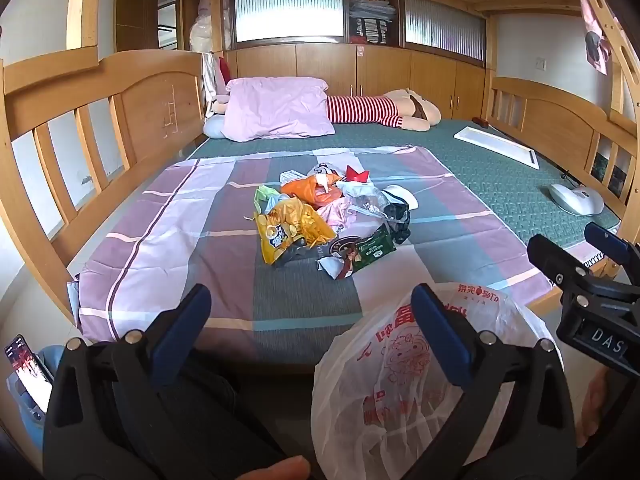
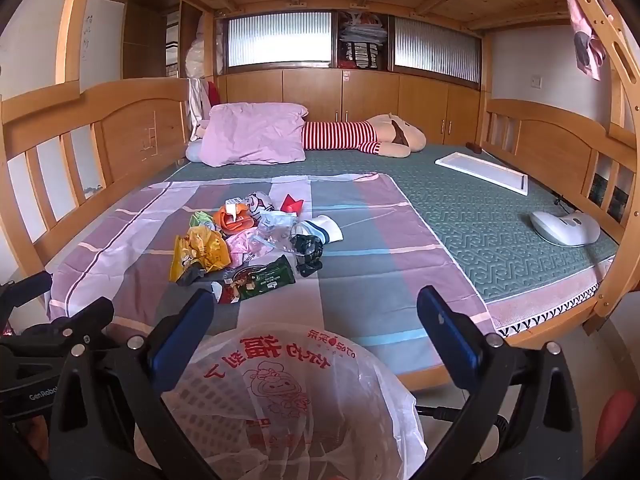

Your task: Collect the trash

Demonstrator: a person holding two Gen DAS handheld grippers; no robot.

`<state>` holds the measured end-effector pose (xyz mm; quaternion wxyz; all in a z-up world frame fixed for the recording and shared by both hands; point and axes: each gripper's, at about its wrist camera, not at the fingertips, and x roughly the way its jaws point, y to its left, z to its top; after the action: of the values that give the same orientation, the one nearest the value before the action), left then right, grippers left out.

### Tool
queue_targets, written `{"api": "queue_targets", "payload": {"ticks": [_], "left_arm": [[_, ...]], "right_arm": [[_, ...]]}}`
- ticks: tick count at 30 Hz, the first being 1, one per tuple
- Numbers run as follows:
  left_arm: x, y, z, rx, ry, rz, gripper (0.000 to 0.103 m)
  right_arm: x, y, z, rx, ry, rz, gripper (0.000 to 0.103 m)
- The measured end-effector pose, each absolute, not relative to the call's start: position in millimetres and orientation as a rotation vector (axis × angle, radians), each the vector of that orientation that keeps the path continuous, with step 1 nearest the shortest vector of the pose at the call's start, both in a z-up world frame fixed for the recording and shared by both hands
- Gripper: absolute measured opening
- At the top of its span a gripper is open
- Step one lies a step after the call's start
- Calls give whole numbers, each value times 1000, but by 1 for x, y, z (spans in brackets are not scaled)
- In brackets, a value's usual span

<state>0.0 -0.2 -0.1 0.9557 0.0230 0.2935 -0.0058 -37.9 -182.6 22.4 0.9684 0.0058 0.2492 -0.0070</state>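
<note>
With both the left gripper [image 1: 308,336] and right gripper [image 2: 316,340] spread wide and empty, the white bag [image 2: 296,396] should be held open before wrappers [image 2: 240,248] beyond it are fetched.

The plastic bag [image 2: 288,392] is translucent white with red print. The bed sheet [image 1: 168,240] is checked in lilac, grey-green and white; the mattress [image 2: 480,216] is patterned green. The pillow [image 1: 276,108] is pink, the plush toy [image 1: 384,110] red-and-white striped, a snack wrapper [image 1: 288,228] yellow
</note>
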Motion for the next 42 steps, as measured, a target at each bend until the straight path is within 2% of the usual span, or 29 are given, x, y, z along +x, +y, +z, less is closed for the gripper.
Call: {"api": "queue_targets", "payload": {"ticks": [42], "left_arm": [[-2,3,-10,35,617,-3,100]], "right_arm": [[-37,-187,14,34,522,-10,100]]}}
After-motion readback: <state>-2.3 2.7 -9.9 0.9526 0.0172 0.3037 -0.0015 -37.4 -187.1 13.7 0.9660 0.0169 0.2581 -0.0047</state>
